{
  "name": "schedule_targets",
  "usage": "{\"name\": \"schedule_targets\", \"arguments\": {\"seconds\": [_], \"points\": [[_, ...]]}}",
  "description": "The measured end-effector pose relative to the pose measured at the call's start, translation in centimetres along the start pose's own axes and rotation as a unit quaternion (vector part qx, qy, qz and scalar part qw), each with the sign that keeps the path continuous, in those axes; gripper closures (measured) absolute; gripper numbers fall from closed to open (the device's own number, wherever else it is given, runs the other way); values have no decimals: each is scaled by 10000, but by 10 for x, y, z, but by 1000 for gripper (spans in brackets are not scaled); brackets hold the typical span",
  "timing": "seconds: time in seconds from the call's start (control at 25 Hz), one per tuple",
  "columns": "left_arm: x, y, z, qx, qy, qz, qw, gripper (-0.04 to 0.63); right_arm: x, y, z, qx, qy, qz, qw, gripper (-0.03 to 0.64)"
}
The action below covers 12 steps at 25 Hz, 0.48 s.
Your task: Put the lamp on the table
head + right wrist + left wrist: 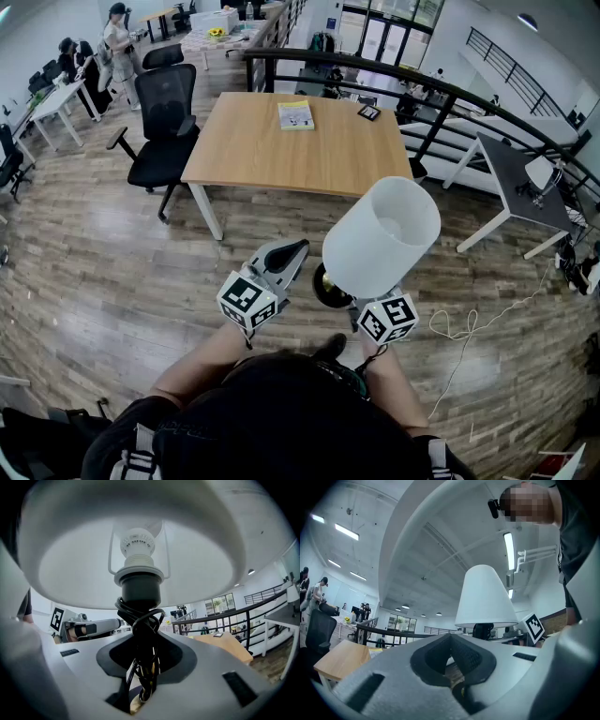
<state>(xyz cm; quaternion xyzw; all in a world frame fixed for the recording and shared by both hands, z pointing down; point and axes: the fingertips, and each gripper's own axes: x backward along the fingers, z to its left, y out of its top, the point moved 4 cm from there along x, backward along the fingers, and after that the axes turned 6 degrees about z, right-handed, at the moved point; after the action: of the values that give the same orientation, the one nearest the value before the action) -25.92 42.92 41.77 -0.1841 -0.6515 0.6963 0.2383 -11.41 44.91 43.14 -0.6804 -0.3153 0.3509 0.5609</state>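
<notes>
Two grippers are out in front of us. Our right gripper has its jaws clamped on the lamp at the black stem, where the cord is wound. We hold the lamp above the wooden floor, short of the table. Our left gripper is closed and empty, just beside the lamp.
</notes>
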Motion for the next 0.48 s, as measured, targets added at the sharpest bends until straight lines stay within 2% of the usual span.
{"name": "schedule_targets", "arguments": {"seconds": [0.48], "points": [[-6,-1,10,50,98,-17,9999,588,-6,4,-7,30,72,-59,10000,503]]}}
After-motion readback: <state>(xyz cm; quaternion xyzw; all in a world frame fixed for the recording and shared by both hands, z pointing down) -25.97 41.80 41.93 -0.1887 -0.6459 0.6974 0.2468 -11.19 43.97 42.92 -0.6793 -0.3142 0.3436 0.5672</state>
